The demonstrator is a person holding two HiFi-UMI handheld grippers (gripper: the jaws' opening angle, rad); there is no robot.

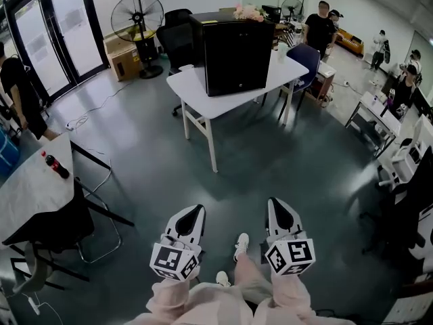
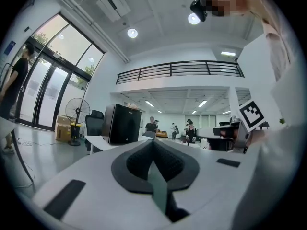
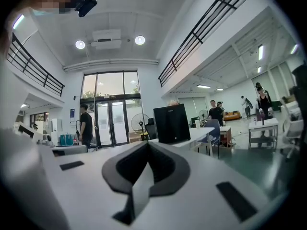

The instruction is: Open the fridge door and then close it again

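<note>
Fridge (image 1: 233, 53) stands door-closed on the white table (image 1: 203, 105), well ahead of you; your left gripper (image 1: 191, 213) and right gripper (image 1: 279, 207), jaws pressed together, empty, are about equally far from it.

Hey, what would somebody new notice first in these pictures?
A black fridge, door closed, stands on a white table in the middle of the room. At the bottom of the head view, the left claw and right claw are both shut and empty, well short of it. A big standing fan stands near the glass doors at upper left.
</note>
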